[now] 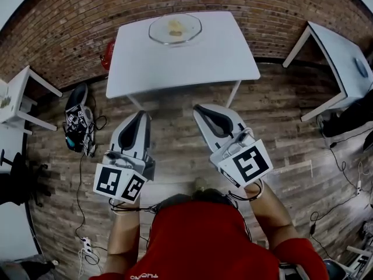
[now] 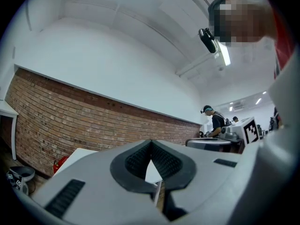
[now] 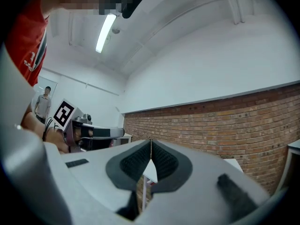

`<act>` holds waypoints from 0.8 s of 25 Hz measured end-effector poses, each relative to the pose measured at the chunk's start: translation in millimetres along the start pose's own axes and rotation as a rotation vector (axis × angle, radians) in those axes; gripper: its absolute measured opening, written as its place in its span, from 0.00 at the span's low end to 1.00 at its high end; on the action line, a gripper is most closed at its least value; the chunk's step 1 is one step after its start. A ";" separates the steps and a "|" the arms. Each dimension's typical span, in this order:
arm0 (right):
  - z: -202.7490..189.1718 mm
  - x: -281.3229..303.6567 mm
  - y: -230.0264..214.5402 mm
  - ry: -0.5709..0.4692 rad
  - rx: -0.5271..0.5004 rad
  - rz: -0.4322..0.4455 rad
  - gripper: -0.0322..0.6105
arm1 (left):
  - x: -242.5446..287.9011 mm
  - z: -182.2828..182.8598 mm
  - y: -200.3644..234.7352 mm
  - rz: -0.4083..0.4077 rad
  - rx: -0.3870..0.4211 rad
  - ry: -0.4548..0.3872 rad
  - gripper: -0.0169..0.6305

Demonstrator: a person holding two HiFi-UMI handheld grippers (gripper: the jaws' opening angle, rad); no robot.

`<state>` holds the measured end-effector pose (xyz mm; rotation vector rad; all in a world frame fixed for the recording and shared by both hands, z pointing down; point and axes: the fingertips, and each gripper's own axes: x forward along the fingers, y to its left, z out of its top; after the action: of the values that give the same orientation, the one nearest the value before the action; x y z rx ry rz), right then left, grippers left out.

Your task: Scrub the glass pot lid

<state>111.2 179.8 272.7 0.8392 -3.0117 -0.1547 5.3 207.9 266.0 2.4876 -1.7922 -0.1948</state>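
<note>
Approach step: worktop (image 1: 186, 63) ahead, scrubbing not begun.
My left claw (image 1: 141, 115) and right claw (image 1: 202, 109) are clenched, empty; the glass pot lid (image 1: 191, 29) sits at its far edge, so next I reach in.

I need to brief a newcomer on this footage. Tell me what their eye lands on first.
First come the two grippers in the lower middle of the head view: the left gripper and the right gripper, both shut and empty, pointing toward a white table ahead. Next comes the glass pot lid, lying near that table's far edge by the brick wall, well apart from both grippers.
</note>
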 end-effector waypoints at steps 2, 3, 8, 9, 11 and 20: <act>2.0 8.8 -17.1 -0.005 -0.001 0.006 0.10 | 17.1 1.6 3.2 0.007 0.004 0.003 0.05; 2.4 12.8 -24.3 -0.007 0.000 0.009 0.10 | 24.3 2.4 5.1 0.010 0.006 0.004 0.05; -2.6 33.8 -50.9 -0.003 0.009 0.016 0.10 | 50.8 9.7 18.5 0.027 0.020 -0.006 0.05; -4.1 38.1 -55.0 -0.002 0.011 0.016 0.10 | 55.3 10.5 21.9 0.030 0.023 -0.009 0.05; -6.9 47.9 -61.0 0.003 0.012 0.017 0.10 | 64.0 10.8 30.1 0.033 0.025 -0.014 0.05; -17.5 110.2 -96.5 0.018 -0.007 0.000 0.10 | 121.8 7.1 82.9 0.013 0.021 -0.032 0.05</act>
<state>67.2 39.1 278.9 0.8348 -2.9928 -0.1573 -35.6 66.3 262.2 2.5007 -1.8311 -0.2173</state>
